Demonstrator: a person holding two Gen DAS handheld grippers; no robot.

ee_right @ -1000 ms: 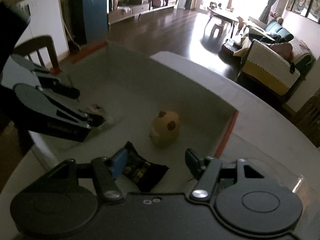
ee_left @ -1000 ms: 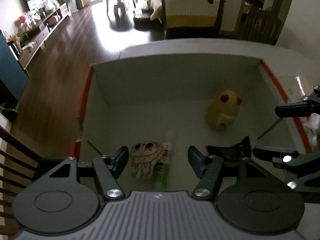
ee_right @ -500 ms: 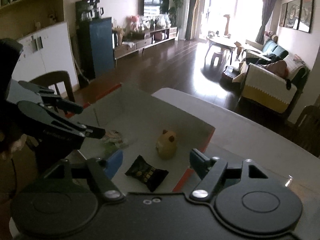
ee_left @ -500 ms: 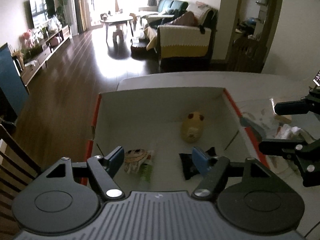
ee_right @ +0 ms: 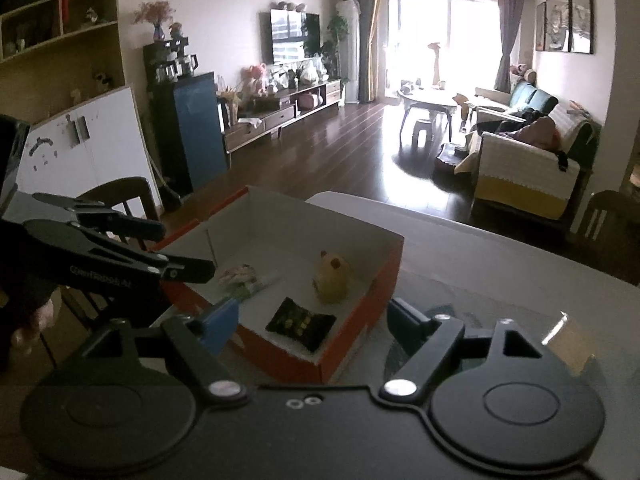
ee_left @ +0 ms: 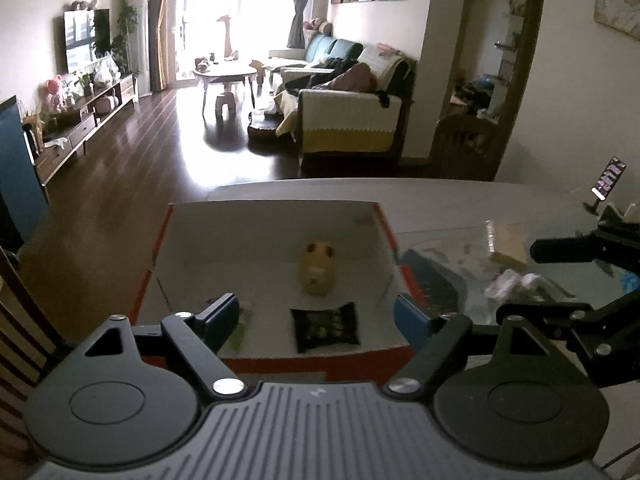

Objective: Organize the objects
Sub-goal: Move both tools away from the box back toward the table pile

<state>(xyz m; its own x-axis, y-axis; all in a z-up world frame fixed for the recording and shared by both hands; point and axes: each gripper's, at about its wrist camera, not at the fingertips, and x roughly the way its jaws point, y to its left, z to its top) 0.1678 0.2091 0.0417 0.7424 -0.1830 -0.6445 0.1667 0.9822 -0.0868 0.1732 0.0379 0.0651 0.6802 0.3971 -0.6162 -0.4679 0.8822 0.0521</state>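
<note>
A shallow box (ee_left: pixel 272 224), red outside and white inside, sits on the table. Inside lie a yellow plush toy (ee_left: pixel 318 270), a black snack packet (ee_left: pixel 326 326) and a cartoon-printed packet (ee_right: pixel 238 276), which the left finger half hides in the left wrist view. My left gripper (ee_left: pixel 318 320) hovers open over the box's near edge, nothing between its fingers. My right gripper (ee_right: pixel 314 322) is open and empty, held back from the box's (ee_right: pixel 280 354) right corner. Each gripper appears in the other's view: right gripper (ee_left: pixel 540 280), left gripper (ee_right: pixel 184 250).
Right of the box on the glossy table lie a dark grey flat item (ee_left: pixel 436 276), white crumpled wrappers (ee_left: pixel 516 282) and a yellowish wrapped block (ee_left: pixel 506 242). A phone on a stand (ee_left: pixel 608 178) is at the far right. A chair (ee_right: pixel 120 196) stands left of the table.
Both grippers have drawn up and back from inside the box, so it looks smaller. The black packet, which was by the right gripper's fingers, lies free on the box floor.
</note>
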